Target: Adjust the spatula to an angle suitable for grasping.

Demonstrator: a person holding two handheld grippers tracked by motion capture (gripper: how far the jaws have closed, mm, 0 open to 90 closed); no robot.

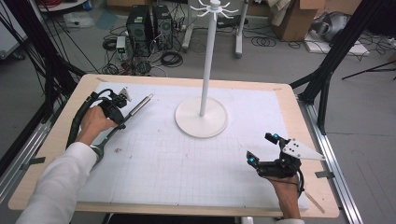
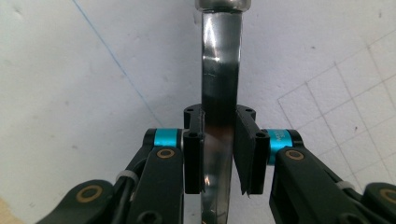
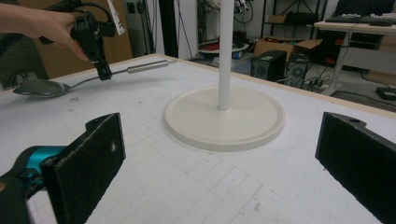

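While our left tongs [image 2: 218, 154] clamp the long steel ladle [image 1: 122, 122] mid-handle | it runs along the table's [image 1: 60, 135] left edge | right tongs [image 1: 264, 149] gape, well apart.

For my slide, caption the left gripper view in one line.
Left gripper shut on the metal ladle handle above the white gridded mat.

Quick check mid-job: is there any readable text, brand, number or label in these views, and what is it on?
None can be read.
Left gripper, shut on the ladle: faint marks on its blue sleeve, too blurred.
White tag on that gripper: no legible print.
Cardboard boxes: no legible print.
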